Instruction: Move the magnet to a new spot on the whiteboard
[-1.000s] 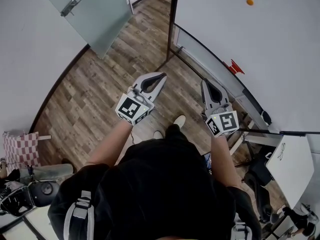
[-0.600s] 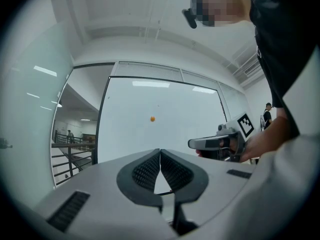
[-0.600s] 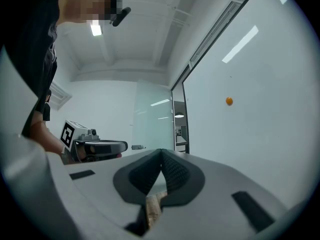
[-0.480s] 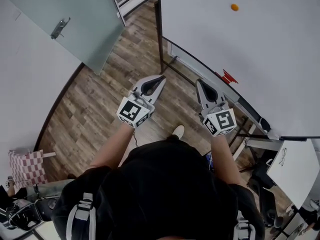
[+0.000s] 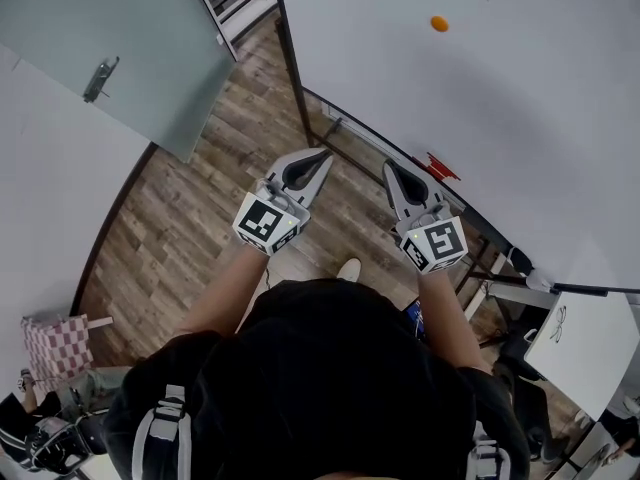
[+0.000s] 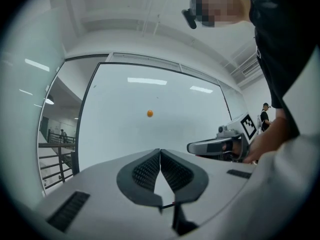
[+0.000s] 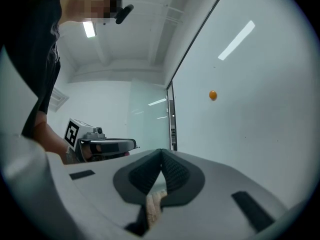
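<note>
Open air ahead to the whiteboard (image 5: 520, 98) — red item (image 5: 440, 166) at its lower edge.

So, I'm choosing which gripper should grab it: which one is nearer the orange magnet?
Right. The right gripper sits beside the whiteboard, below the magnet; the left gripper is farther out over the floor.

Whiteboard (image 5: 520, 118) smooth, glossy; floor (image 5: 200, 198) matt wood-grain planks; door (image 5: 130, 18) frosted glass w/ metal handle (image 5: 97, 78).
</note>
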Action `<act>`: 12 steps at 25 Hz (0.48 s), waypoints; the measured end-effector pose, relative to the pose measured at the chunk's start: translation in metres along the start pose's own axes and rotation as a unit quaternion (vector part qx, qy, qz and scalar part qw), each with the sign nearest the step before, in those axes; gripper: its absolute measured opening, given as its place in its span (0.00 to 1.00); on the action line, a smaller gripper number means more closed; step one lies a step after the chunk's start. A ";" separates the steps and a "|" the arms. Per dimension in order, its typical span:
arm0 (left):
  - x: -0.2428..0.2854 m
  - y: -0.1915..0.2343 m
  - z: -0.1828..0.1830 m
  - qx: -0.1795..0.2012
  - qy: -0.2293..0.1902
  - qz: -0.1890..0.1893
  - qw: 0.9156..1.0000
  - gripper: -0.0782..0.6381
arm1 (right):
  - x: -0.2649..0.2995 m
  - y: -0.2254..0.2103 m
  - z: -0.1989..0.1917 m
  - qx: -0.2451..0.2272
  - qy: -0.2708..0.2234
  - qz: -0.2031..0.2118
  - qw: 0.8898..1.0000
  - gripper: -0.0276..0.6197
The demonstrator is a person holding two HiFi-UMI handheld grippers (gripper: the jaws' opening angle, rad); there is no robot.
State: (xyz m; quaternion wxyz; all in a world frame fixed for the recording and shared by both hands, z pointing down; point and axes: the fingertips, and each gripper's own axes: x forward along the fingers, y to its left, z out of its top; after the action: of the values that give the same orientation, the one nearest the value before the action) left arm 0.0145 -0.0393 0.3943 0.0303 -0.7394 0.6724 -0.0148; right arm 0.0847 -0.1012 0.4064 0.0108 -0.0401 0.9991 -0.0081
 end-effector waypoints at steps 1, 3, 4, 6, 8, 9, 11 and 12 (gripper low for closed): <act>0.006 0.001 0.000 0.001 -0.001 -0.001 1.000 0.12 | 0.001 -0.005 -0.001 -0.001 0.001 0.001 1.000 0.04; 0.016 0.003 0.000 0.003 0.000 -0.004 1.000 0.12 | 0.005 -0.015 -0.002 -0.001 0.003 -0.001 1.000 0.04; 0.020 0.005 0.000 0.004 0.001 -0.005 1.000 0.12 | 0.007 -0.020 -0.003 0.001 0.004 -0.002 1.000 0.04; 0.025 0.008 -0.001 0.003 0.003 -0.007 1.000 0.12 | 0.010 -0.024 -0.003 0.004 0.005 -0.004 1.000 0.04; 0.032 0.013 0.000 0.002 0.003 -0.010 1.000 0.12 | 0.013 -0.028 -0.002 0.003 0.006 -0.005 1.000 0.04; 0.035 0.016 0.001 0.002 0.002 -0.012 1.000 0.12 | 0.015 -0.031 -0.002 0.001 0.008 -0.006 1.000 0.04; 0.042 0.020 0.001 0.000 0.001 -0.018 1.000 0.12 | 0.017 -0.037 -0.003 0.001 0.013 -0.012 1.000 0.04; 0.046 0.022 0.000 -0.001 0.000 -0.021 1.000 0.12 | 0.018 -0.040 -0.005 0.003 0.013 -0.017 1.000 0.04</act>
State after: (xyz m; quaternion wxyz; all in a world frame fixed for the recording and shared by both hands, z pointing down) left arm -0.0027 -0.0868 0.3918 0.0292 -0.7537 0.6564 -0.0143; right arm 0.0703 -0.1426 0.4114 -0.0026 -0.0565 0.9983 -0.0115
